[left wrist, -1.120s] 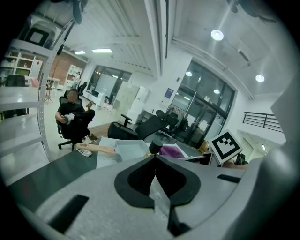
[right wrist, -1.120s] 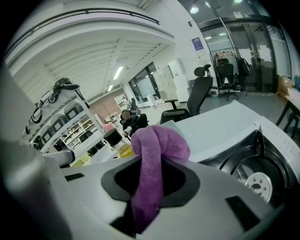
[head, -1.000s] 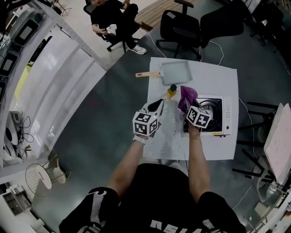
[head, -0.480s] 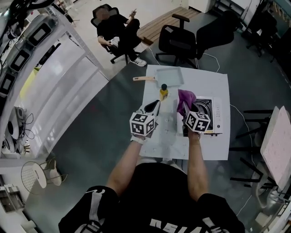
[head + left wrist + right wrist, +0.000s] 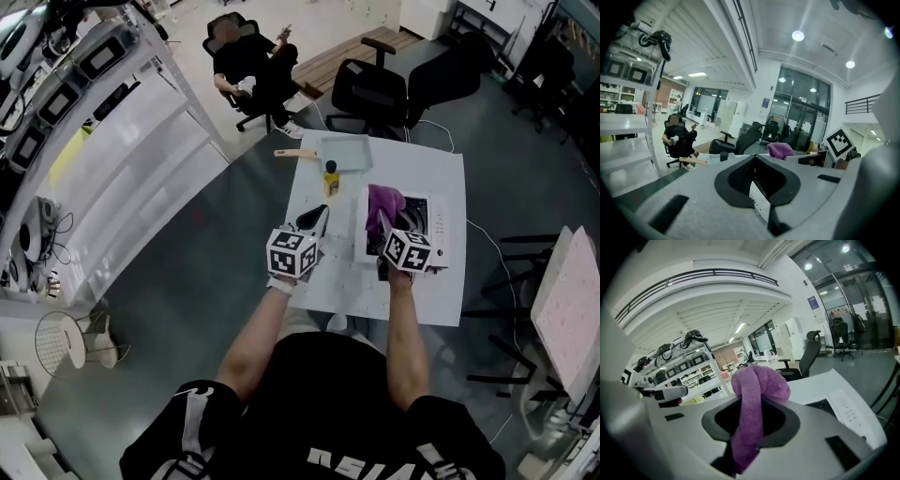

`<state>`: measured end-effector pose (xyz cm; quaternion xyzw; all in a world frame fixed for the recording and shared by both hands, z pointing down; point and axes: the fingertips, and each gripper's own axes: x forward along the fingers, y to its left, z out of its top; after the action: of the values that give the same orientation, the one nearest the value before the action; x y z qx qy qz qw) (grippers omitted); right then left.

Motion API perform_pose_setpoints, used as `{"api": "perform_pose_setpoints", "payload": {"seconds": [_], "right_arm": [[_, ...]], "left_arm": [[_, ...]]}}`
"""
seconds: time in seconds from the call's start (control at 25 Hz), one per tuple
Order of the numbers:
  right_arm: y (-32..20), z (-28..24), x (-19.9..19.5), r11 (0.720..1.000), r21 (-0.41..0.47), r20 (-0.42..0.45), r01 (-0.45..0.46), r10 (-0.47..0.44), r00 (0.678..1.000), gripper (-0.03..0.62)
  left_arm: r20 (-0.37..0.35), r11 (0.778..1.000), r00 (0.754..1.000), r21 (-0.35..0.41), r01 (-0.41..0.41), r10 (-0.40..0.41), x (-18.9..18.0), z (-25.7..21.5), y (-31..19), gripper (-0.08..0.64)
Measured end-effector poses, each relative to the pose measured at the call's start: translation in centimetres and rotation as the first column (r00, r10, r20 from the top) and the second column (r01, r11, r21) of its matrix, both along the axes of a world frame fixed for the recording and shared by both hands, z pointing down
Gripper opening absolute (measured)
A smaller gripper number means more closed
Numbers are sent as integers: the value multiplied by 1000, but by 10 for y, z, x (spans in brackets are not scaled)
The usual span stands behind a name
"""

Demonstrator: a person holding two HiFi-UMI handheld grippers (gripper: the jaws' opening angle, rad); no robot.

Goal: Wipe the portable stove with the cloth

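Note:
The white portable stove (image 5: pixel 429 225) sits at the right side of the white table (image 5: pixel 328 281). A purple cloth (image 5: pixel 383 206) hangs bunched over the stove's left part, and my right gripper (image 5: pixel 386 242) is shut on it. In the right gripper view the cloth (image 5: pixel 757 385) runs up between the jaws of the right gripper (image 5: pixel 750 427), with the stove's control panel (image 5: pixel 848 411) to the right. My left gripper (image 5: pixel 317 219) hovers above the table left of the stove, shut and holding nothing. The left gripper view shows the left gripper (image 5: pixel 759 187) and the cloth (image 5: pixel 780 150) beyond.
A yellow bottle with a black cap (image 5: pixel 330 176) stands near the table's far edge. Behind it lies a grey square pan (image 5: pixel 344 151) with a wooden handle. Office chairs (image 5: pixel 380 89) and a seated person (image 5: pixel 248 66) are beyond the table. Shelving (image 5: pixel 75 112) runs along the left.
Both grippers have risen away from the table top, the right one still holding the cloth. The table and stove now look smaller and farther off in the head view.

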<state>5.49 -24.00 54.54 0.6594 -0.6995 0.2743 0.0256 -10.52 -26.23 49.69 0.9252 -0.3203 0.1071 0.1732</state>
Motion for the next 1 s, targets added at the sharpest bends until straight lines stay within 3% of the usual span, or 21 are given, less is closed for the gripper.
{"api": "perform_pose_setpoints", "payload": {"seconds": [0.48, 1.0], "right_arm": [[33, -9, 14, 1000, 5, 5, 17, -17, 1000, 91], [0, -8, 13, 998, -31, -14, -46, 45, 999, 91]], "left_arm": [[9, 1000, 1000, -3, 9, -9, 12, -2, 34, 6], [-22, 998, 998, -37, -53, 53, 12, 3, -19, 6]]}}
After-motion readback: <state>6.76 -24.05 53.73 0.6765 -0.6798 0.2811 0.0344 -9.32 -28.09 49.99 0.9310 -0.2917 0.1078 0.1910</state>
